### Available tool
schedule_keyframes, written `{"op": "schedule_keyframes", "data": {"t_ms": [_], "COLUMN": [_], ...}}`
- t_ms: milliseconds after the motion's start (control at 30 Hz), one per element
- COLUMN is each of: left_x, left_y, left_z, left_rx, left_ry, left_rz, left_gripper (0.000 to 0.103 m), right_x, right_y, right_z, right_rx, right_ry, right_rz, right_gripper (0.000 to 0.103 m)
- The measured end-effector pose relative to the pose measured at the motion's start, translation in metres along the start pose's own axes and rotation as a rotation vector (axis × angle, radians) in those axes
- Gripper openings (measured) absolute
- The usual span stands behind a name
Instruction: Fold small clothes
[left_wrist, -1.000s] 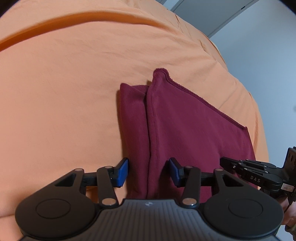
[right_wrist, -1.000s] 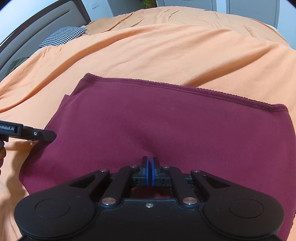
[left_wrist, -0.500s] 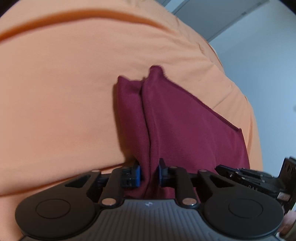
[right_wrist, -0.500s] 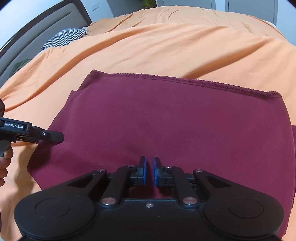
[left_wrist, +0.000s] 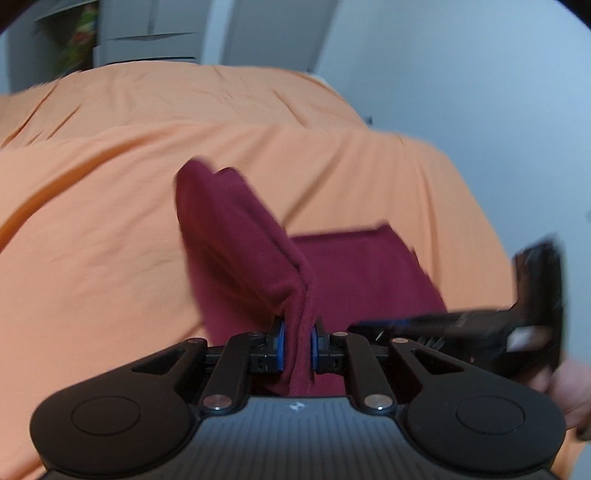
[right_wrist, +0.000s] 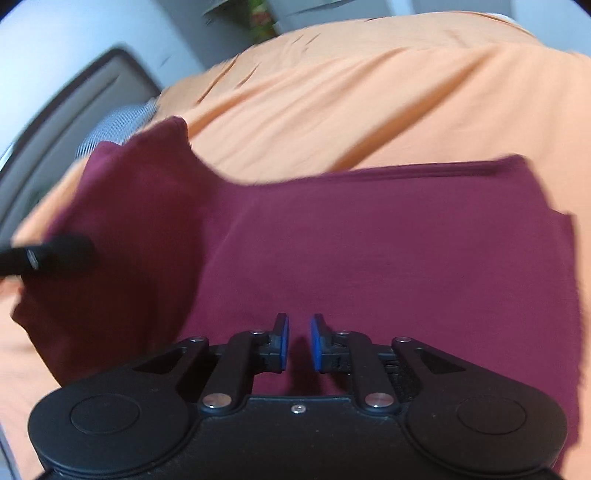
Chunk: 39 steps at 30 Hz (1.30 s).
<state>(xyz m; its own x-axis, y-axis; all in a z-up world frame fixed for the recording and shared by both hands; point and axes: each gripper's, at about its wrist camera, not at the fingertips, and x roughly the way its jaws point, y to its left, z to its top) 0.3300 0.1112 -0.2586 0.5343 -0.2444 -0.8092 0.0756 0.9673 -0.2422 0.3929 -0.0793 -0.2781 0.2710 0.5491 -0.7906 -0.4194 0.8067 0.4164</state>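
A maroon garment (right_wrist: 369, 240) lies folded on the orange bed sheet (right_wrist: 369, 92). My left gripper (left_wrist: 297, 339) is closing, its blue pads pressed on the garment's left edge (left_wrist: 236, 251), which it holds raised off the bed as a flap (right_wrist: 140, 206). The rest of the cloth (left_wrist: 362, 273) stays flat. My right gripper (right_wrist: 298, 341) hovers over the near middle of the garment. Its jaws are opening and nothing is between them. One left finger (right_wrist: 55, 254) pokes in from the left in the right wrist view.
The orange sheet (left_wrist: 110, 221) covers the whole bed around the garment. A dark headboard (right_wrist: 74, 110) and a checked pillow (right_wrist: 114, 129) lie at the far left. Grey cabinets (left_wrist: 147, 33) stand beyond the bed. A hand (left_wrist: 569, 398) holds the right gripper.
The left gripper went from open around the garment's edge to shut on it, then lifted that edge up and to the right. The right gripper let go of the near edge and opened slightly.
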Motion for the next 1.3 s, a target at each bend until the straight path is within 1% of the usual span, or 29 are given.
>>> {"op": "schedule_keyframes", "data": {"t_ms": [67,133,200,233,267,333,400,433,467,500,533,567,600,667,733,800,867,933,1000,1067,1133,1200,1267,1300], "left_x": [0.028,0.058,0.076,0.077,0.075,0.064,0.048,0.041,0.034,0.028,0.021,0.014,0.008,-0.007,-0.021,-0.036,-0.048,-0.056,-0.056,-0.054,-0.050,-0.050,-0.048,-0.045], "left_y": [-0.027,-0.051,-0.064,-0.068,-0.069,-0.069,-0.071,-0.072,-0.073,-0.074,-0.075,-0.076,-0.076,-0.076,-0.068,-0.061,-0.051,-0.038,-0.028,-0.028,-0.033,-0.039,-0.040,-0.039], "left_z": [-0.005,-0.016,-0.024,-0.027,-0.028,-0.029,-0.032,-0.033,-0.033,-0.035,-0.038,-0.041,-0.043,-0.050,-0.058,-0.066,-0.070,-0.072,-0.075,-0.076,-0.075,-0.075,-0.075,-0.074], "left_rx": [0.085,0.135,0.177,0.193,0.193,0.180,0.176,0.176,0.176,0.174,0.171,0.169,0.160,0.123,0.081,0.038,-0.022,-0.087,-0.118,-0.099,-0.063,-0.031,-0.031,-0.041], "left_ry": [0.034,0.077,0.095,0.089,0.079,0.054,0.024,0.007,-0.004,-0.013,-0.021,-0.027,-0.031,-0.036,-0.050,-0.068,-0.084,-0.100,-0.077,-0.068,-0.067,-0.070,-0.068,-0.064], "left_rz": [0.058,0.110,0.150,0.165,0.174,0.166,0.157,0.154,0.147,0.136,0.124,0.111,0.095,0.062,0.033,0.051,0.074,0.090,0.090,0.081,0.051,0.035,0.037,0.041], "left_gripper": [0.013,0.013,0.013,0.013,0.015,0.019,0.024,0.027,0.033,0.037,0.038,0.040,0.046,0.053,0.055,0.057,0.057,0.057,0.058,0.058,0.058,0.060,0.060,0.060], "right_x": [-0.017,-0.029,-0.037,-0.039,-0.041,-0.045,-0.044,-0.042,-0.038,-0.034,-0.030,-0.026,-0.022,-0.017,-0.014,-0.013,-0.010,-0.007,-0.004,-0.001,0.002,0.007,0.012,0.013], "right_y": [-0.022,-0.045,-0.066,-0.075,-0.082,-0.094,-0.101,-0.103,-0.104,-0.105,-0.104,-0.104,-0.103,-0.100,-0.097,-0.091,-0.086,-0.081,-0.077,-0.073,-0.072,-0.069,-0.070,-0.072], "right_z": [-0.004,-0.012,-0.020,-0.024,-0.027,-0.029,-0.030,-0.029,-0.029,-0.025,-0.024,-0.022,-0.021,-0.016,-0.015,-0.016,-0.018,-0.018,-0.019,-0.022,-0.023,-0.021,-0.018,-0.017], "right_rx": [0.092,0.186,0.271,0.320,0.368,0.454,0.528,0.559,0.587,0.608,0.621,0.626,0.626,0.617,0.614,0.606,0.595,0.578,0.586,0.592,0.588,0.590,0.595,0.591], "right_ry": [-0.022,-0.033,-0.039,-0.039,-0.041,-0.048,-0.055,-0.057,-0.061,-0.060,-0.056,-0.054,-0.048,-0.033,-0.017,-0.010,0.004,0.010,0.006,0.006,0.009,0.023,0.028,0.029], "right_rz": [0.019,0.029,0.049,0.068,0.096,0.168,0.258,0.298,0.334,0.365,0.388,0.402,0.403,0.384,0.391,0.411,0.401,0.360,0.357,0.359,0.351,0.339,0.332,0.329], "right_gripper": [0.020,0.021,0.021,0.021,0.021,0.029,0.045,0.047,0.051,0.054,0.055,0.058,0.059,0.059,0.059,0.060,0.061,0.061,0.061,0.061,0.057,0.050,0.039,0.029]}}
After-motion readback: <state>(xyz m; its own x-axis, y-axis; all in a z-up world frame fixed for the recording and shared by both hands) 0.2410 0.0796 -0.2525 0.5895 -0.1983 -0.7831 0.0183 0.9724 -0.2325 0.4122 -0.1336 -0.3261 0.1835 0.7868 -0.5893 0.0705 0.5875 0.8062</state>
